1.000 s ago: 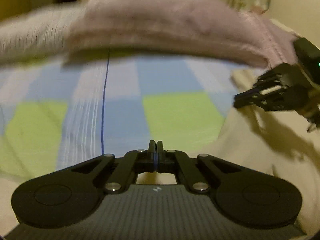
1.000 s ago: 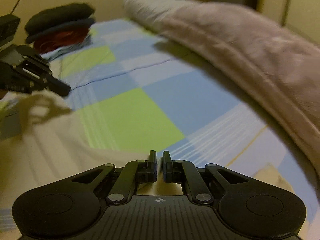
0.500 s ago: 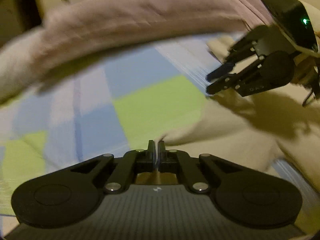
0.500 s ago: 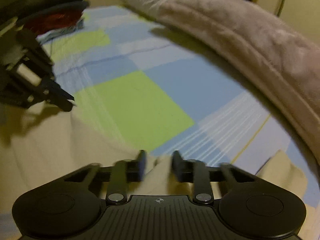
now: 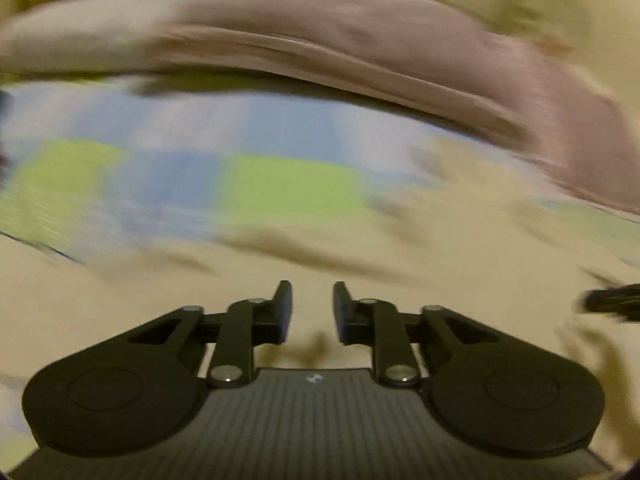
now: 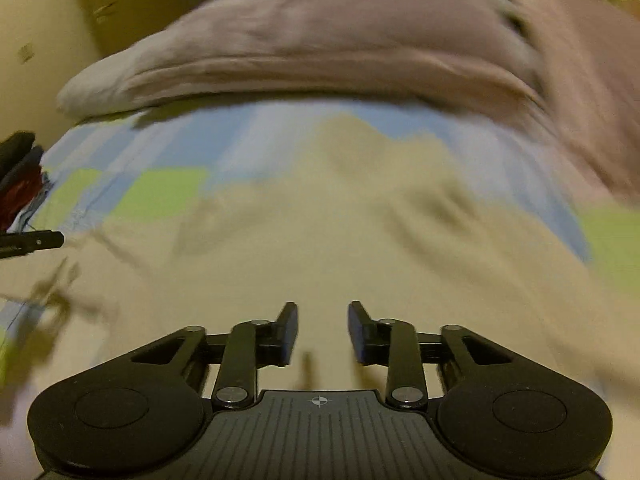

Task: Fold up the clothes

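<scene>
A cream garment (image 5: 280, 280) lies spread on the checked bed sheet (image 5: 280, 184); it also shows in the right wrist view (image 6: 320, 248). My left gripper (image 5: 312, 308) is open and empty just above the cloth. My right gripper (image 6: 322, 328) is open and empty over the same garment. The right gripper's tip shows at the right edge of the left wrist view (image 5: 612, 302). The left gripper's tip shows at the left edge of the right wrist view (image 6: 32, 242). Both views are blurred by motion.
A pinkish-grey rolled blanket (image 5: 360, 48) lies along the far side of the bed, also in the right wrist view (image 6: 340, 48). A dark and red pile of clothes (image 6: 18, 176) sits at the far left. The blue, green and white sheet (image 6: 168, 188) shows around the garment.
Both grippers have opened and let go of the cream garment. It now lies spread over the sheet, and both grippers have swung to hover above it.
</scene>
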The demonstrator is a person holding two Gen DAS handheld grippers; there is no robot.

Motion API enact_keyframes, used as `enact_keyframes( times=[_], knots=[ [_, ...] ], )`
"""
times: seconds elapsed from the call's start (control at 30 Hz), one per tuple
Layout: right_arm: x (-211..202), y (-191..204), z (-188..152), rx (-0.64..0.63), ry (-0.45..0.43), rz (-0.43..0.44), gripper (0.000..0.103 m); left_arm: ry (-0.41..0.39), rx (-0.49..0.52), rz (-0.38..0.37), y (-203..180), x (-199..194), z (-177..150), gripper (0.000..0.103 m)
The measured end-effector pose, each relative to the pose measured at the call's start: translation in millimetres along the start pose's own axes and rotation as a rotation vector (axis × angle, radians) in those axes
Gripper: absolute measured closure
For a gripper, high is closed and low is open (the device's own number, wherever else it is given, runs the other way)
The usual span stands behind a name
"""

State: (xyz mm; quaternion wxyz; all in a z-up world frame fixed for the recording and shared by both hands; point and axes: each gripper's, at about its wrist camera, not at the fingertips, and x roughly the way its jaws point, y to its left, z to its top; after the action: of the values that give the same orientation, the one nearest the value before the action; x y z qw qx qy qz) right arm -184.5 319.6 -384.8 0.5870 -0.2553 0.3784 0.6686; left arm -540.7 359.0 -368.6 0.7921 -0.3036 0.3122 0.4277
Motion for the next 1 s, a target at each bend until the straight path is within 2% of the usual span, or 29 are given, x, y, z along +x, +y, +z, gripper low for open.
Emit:
enact_keyframes(
  times=[0.07, 0.1, 0.17, 0.23, 0.3, 0.37, 0.43, 0.47, 0.5, 0.57, 0.63, 0.67, 0.7, 0.73, 0.83, 0.87, 0.93, 1.0],
  knots=[
    [-39.6, -22.1, -44.5, 0.052, 0.044, -0.008, 0.07, 0.069, 0.029, -0.128, -38.3, -13.1, -28.7, 0.086],
    [-57.0, -30.8, -67.9, 0.073, 0.078, -0.016, 0.07, 0.121, 0.034, -0.147, -55.5, -18.8, -49.2, 0.084],
    [-91.2, -44.3, -114.1, 0.112, 0.138, -0.028, 0.07, 0.183, 0.001, -0.114, -78.7, -34.8, -89.5, 0.085],
    [-132.3, -58.2, -151.2, 0.179, 0.131, -0.024, 0.07, 0.221, -0.111, -0.061, -84.3, -57.4, -125.2, 0.079],
    [-170.6, -74.6, -179.8, 0.278, 0.122, -0.021, 0.07, 0.222, -0.218, -0.004, -81.9, -81.6, -151.4, 0.072],
    [-201.8, -89.1, -200.5, 0.376, 0.108, -0.01, 0.07, 0.193, -0.322, 0.036, -78.1, -106.9, -173.1, 0.06],
    [-222.0, -102.4, -214.5, 0.474, 0.088, 0.021, 0.058, 0.152, -0.415, 0.04, -76.4, -123.5, -185.6, 0.05],
    [-227.4, -107.2, -219.6, 0.512, 0.064, 0.043, 0.046, 0.138, -0.451, 0.029, -74.5, -125.8, -189.0, 0.049],
    [-229.0, -110.7, -222.3, 0.536, 0.041, 0.059, 0.045, 0.133, -0.479, 0.008, -72.6, -123.7, -191.3, 0.049],
    [-224.0, -116.7, -221.6, 0.566, 0.009, 0.084, 0.045, 0.152, -0.514, -0.055, -72.9, -115.0, -195.7, 0.057],
    [-205.1, -119.8, -217.3, 0.624, 0.009, 0.127, 0.045, 0.189, -0.519, -0.159, -72.8, -101.2, -192.1, 0.099],
    [-196.8, -119.9, -216.7, 0.66, 0.018, 0.172, 0.055, 0.198, -0.516, -0.203, -72.7, -100.3, -190.3, 0.101],
    [-189.9, -120.2, -217.1, 0.693, 0.029, 0.229, 0.085, 0.187, -0.517, -0.246, -70.2, -101.8, -185.3, 0.102],
    [-186.2, -119.8, -218.0, 0.715, 0.032, 0.267, 0.094, 0.16, -0.529, -0.288, -65.3, -108.9, -178.3, 0.102],
    [-203.6, -118.0, -214.7, 0.728, -0.037, 0.346, 0.099, 0.073, -0.591, -0.359, -45.5, -135.5, -161.8, 0.102],
    [-209.6, -117.5, -214.3, 0.728, -0.021, 0.337, 0.099, 0.089, -0.586, -0.319, -41.1, -137.3, -160.1, 0.102],
    [-217.3, -116.0, -212.8, 0.708, 0.066, 0.259, 0.098, 0.188, -0.507, -0.181, -39.3, -129.1, -161.2, 0.1],
    [-213.5, -111.6, -214.3, 0.637, 0.2, 0.136, 0.098, 0.291, -0.386, -0.069, -47.5, -116.6, -165.4, 0.1]
  ],
)
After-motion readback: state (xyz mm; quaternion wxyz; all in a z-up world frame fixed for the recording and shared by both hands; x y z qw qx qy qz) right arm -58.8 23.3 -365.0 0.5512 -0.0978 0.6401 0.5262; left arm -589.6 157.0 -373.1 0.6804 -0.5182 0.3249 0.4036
